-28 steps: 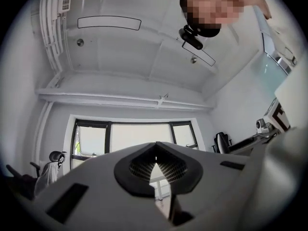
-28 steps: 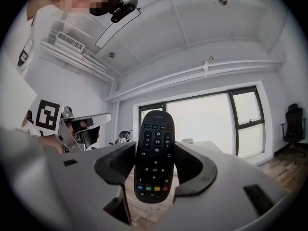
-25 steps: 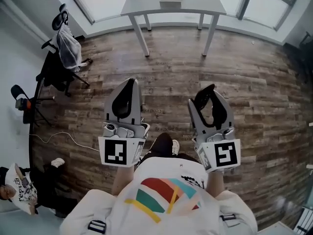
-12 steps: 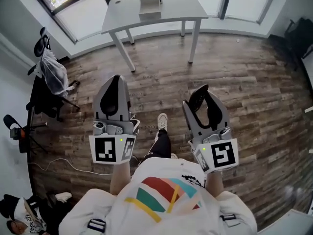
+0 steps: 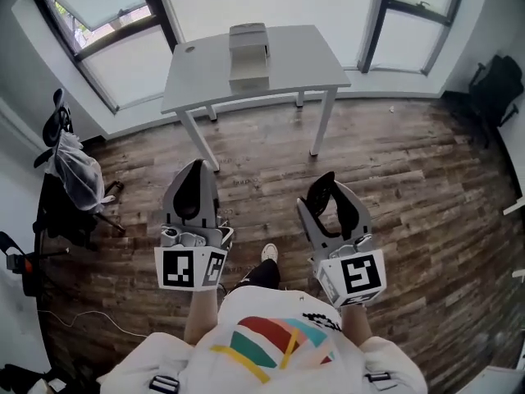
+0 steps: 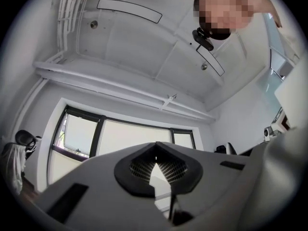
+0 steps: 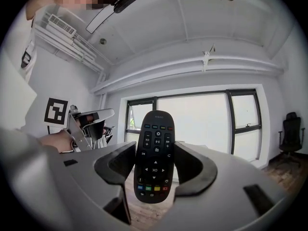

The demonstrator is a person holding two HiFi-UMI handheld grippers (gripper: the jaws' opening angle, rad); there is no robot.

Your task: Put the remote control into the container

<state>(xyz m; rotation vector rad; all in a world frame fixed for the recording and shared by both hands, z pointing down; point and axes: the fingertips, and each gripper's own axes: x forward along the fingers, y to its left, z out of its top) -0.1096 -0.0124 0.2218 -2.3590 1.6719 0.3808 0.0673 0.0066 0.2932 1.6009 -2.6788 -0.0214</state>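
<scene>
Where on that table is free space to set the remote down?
The table is bare on both sides of the container: right of it to the table's edge, and left of it. Only the middle is taken.

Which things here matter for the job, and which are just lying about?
Job: remote control, clamped in right gripper; container on the table.
Lying about: chair draped with a bag; black chair at far right.
</scene>
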